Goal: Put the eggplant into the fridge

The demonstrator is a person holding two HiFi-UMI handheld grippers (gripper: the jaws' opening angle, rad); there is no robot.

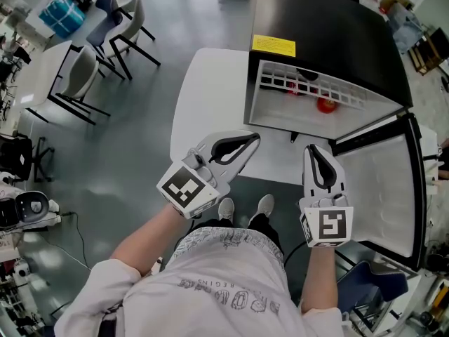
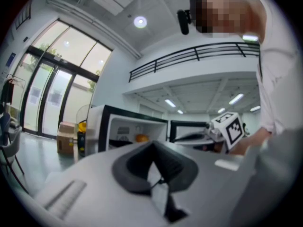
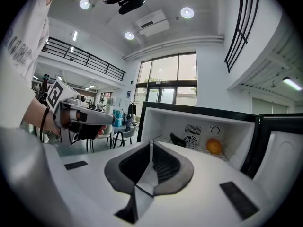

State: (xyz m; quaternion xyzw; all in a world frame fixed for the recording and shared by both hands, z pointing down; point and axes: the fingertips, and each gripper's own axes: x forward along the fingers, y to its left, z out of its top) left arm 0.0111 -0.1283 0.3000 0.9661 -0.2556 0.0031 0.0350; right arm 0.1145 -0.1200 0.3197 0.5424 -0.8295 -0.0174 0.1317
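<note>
Looking down through the head view, I see the black fridge [image 1: 316, 27] at 1 o'clock on a white table [image 1: 203, 104], its door [image 1: 379, 181] swung wide toward 3 o'clock. On the wire shelf [image 1: 280, 83] inside, the eggplant [image 1: 306, 75] shows as a dark shape at the back, with a reddish-orange fruit [image 1: 325, 104] nearer the front, at about 5 o'clock from it. I hold both tools just short of the open fridge: the left gripper [image 1: 251, 144] at 11 o'clock pointing up and to the right, the right gripper [image 1: 313, 149] at 1 o'clock pointing straight at the opening. A few chairs [image 1: 119, 34] stand on the grey floor out at 10 o'clock, and my shoes [image 1: 245, 207] show below the table edge. From the left gripper view, the jaws are pressed together at the tips with nothing between them; the open fridge sits beyond at 11 o'clock and the other tool's marker cube at 2 o'clock. From the right gripper view, these jaws too are closed tip to tip and carry nothing. Straight past them the fridge stands open, the eggplant lying on the shelf at 12 o'clock in front of the back wall's small fan grille, well apart from the pads, and the fruit at 2 o'clock.
</note>
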